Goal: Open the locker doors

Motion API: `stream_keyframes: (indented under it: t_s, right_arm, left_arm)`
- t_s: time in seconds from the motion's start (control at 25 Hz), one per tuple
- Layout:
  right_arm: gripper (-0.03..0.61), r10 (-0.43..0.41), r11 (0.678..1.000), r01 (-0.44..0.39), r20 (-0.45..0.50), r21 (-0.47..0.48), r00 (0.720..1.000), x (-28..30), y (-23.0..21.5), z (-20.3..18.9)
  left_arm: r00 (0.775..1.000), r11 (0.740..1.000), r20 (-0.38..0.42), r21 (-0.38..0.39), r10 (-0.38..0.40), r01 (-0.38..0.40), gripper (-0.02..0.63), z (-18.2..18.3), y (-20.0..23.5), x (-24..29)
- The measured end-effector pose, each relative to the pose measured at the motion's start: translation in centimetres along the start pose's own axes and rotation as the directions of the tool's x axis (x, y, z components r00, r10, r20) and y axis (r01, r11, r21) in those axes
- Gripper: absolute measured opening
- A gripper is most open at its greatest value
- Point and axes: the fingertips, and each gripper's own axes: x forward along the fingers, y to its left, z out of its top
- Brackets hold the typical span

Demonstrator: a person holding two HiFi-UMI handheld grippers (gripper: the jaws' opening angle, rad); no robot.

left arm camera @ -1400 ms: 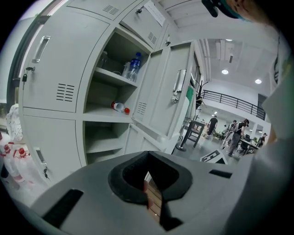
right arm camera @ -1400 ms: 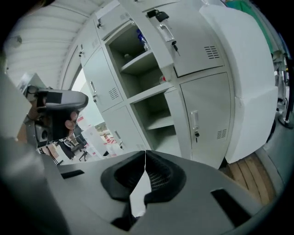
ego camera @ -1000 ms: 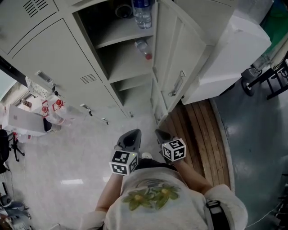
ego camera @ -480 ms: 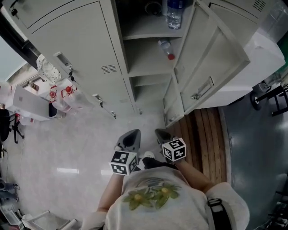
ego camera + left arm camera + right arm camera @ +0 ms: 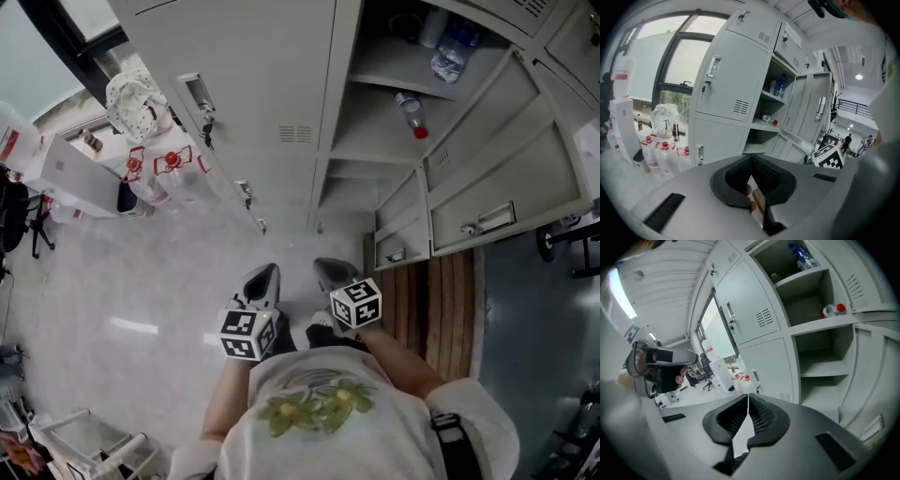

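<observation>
While both are held close to the person's chest, the left hand-held gripper (image 5: 264, 277) and the right hand-held gripper (image 5: 330, 272) have their jaws pressed together with nothing between them. Ahead, the right-hand locker doors (image 5: 506, 202) stand swung open, showing a red-capped bottle (image 5: 411, 115) lying on a shelf (image 5: 375, 141). The tall left door (image 5: 253, 75) is closed.

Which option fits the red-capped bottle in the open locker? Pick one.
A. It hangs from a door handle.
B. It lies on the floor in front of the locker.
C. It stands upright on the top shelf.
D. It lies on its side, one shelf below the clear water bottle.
D: the red-capped bottle lies on its side on a shelf of the open locker, one shelf below the clear water bottle.
</observation>
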Motion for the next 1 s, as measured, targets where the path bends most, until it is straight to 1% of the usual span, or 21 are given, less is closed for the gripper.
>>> stream_keyframes:
  t_s: [0.2, 0.48, 0.76, 1.0]
  right_arm:
    - [0.032, 0.042, 0.999, -0.043, -0.013, -0.020, 0.999, 4.4, 2.8, 1.5]
    - [0.032, 0.047, 0.999, -0.047, -0.003, -0.020, 0.999, 9.3, 5.2, 3.3]
    - [0.032, 0.036, 0.999, -0.037, -0.007, -0.014, 0.999, 13.6, 7.3, 4.1]
    - [0.032, 0.017, 1.000, -0.017, -0.009, -0.001, 1.000, 17.1, 8.5, 4.4]
  left_arm:
    - [1.000, 0.999, 0.007, -0.013, 0.030, -0.029, 0.029, 1.1, 4.4, -1.1]
    - [0.999, 0.999, 0.000, -0.025, 0.043, -0.043, 0.029, 1.7, 9.7, -2.0]
    - [1.000, 0.999, -0.014, -0.030, 0.023, -0.023, 0.029, 2.0, 13.9, -2.1]
    - [0.999, 1.000, -0.038, -0.019, -0.020, 0.019, 0.029, 2.1, 16.8, -1.6]
